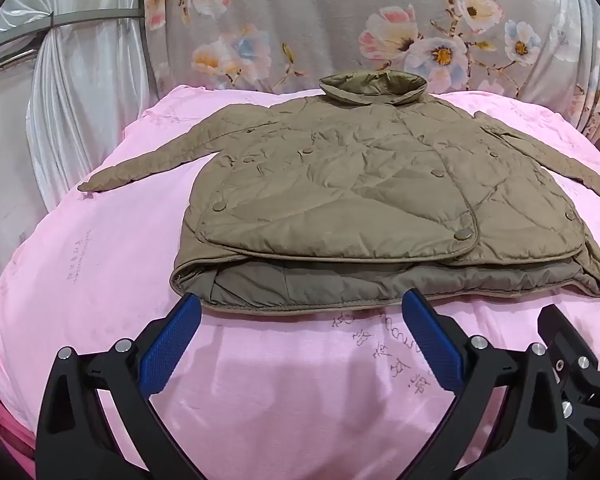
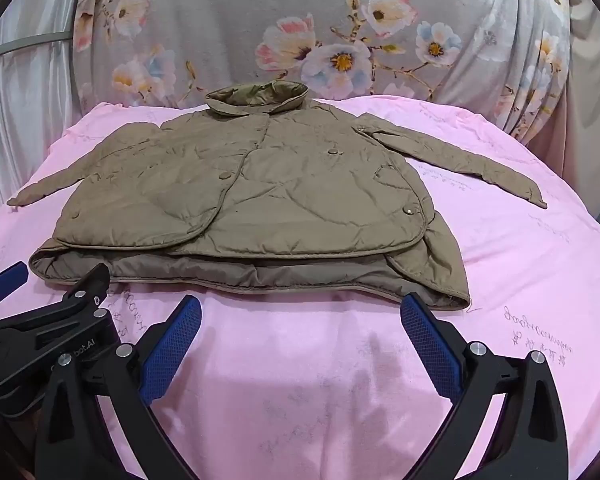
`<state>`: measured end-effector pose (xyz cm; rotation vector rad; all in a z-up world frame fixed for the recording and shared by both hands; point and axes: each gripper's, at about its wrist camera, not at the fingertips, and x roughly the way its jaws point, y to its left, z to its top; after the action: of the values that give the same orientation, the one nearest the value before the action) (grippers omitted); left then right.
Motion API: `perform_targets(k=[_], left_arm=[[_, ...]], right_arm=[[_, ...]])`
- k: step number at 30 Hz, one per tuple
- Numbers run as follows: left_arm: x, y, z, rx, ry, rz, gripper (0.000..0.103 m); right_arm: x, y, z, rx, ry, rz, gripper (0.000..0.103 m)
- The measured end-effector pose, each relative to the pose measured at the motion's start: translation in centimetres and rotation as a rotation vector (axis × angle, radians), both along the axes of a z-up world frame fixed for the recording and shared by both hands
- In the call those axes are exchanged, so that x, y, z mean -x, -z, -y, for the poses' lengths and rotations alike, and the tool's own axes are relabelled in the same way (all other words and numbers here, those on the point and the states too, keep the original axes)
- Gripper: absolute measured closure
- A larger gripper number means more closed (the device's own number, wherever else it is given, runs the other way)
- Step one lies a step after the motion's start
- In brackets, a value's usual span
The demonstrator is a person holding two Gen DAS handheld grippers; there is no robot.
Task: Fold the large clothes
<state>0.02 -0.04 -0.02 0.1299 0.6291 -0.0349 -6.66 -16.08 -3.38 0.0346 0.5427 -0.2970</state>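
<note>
An olive-brown quilted jacket (image 1: 360, 184) lies flat, front up, on a pink blanket (image 1: 100, 280), collar at the far side, both sleeves spread outward. It also shows in the right wrist view (image 2: 260, 192). Its near hem gapes, showing the lining. My left gripper (image 1: 300, 304) is open and empty, fingertips just short of the hem's left half. My right gripper (image 2: 300, 306) is open and empty, just short of the hem's right half. The right gripper's body shows at the right edge of the left wrist view (image 1: 572, 360); the left one shows in the right wrist view (image 2: 40, 320).
A grey floral curtain (image 1: 340, 20) hangs behind the bed. White drapes and a metal rail (image 1: 80, 40) stand at the far left. The pink blanket (image 2: 520, 260) extends around the jacket on all sides, with written marks on it.
</note>
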Motion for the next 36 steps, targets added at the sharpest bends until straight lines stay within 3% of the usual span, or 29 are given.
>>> perform_targets(k=[36], left_arm=[[0.01,-0.02,-0.04,0.005,0.001,0.005,0.005]], right_arm=[[0.17,-0.08,0.11,0.006,0.003,-0.001,0.005]])
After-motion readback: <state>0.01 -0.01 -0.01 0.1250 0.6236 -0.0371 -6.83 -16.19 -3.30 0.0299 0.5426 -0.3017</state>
